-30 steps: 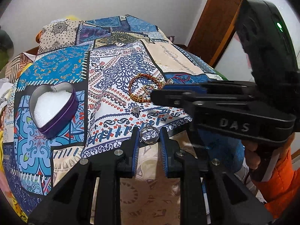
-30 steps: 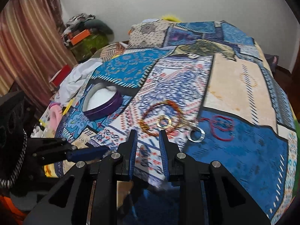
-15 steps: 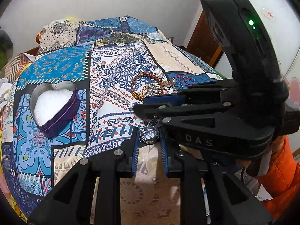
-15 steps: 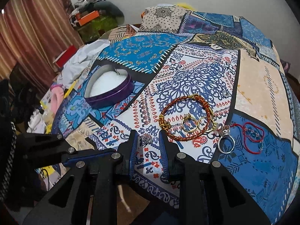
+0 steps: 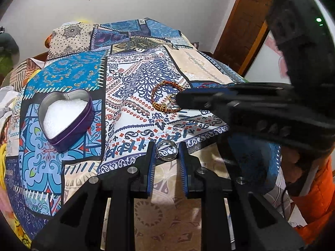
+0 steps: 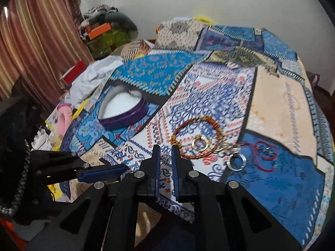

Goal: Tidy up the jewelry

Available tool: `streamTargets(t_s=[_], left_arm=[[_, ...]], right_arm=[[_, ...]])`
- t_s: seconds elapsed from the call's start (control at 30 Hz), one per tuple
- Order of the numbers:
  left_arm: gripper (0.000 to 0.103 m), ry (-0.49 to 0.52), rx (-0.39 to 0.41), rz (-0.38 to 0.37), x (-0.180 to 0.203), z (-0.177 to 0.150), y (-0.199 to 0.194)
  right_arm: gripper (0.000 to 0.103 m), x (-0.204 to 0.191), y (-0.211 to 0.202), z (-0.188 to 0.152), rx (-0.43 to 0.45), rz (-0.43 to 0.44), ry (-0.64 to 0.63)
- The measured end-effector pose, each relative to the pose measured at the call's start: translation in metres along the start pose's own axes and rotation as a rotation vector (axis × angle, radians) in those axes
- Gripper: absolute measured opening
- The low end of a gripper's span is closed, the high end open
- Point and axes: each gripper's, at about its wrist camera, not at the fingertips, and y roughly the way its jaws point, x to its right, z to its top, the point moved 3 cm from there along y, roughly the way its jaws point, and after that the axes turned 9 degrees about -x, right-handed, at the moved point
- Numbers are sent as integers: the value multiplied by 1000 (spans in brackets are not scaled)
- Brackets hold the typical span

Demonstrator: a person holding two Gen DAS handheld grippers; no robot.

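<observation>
Purple heart tin (image 5: 69, 123), blue patchwork bedspread (image 5: 134, 79), orange braided bracelet (image 6: 196, 138), red cord (image 6: 266, 156)

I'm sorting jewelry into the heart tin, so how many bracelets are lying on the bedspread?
2. A braided orange bracelet lies mid-bedspread; a thin red cord bracelet lies to its right on the blue patch. Others may be hidden from view.

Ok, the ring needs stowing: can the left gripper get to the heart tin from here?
Probably yes: only bare quilt lies between the left gripper, holding the ring, and the open heart tin.
</observation>
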Motion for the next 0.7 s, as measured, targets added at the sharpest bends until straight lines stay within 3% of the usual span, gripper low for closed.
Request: streamTargets(t_s=[0.33, 0.7], left_arm=[[20, -16, 16, 54, -2, 2, -5], [20, -102, 121, 145, -50, 8, -43]], right_arm=[[9, 7, -31, 3, 89, -18, 44], [9, -5, -39, 17, 133, -25, 29]])
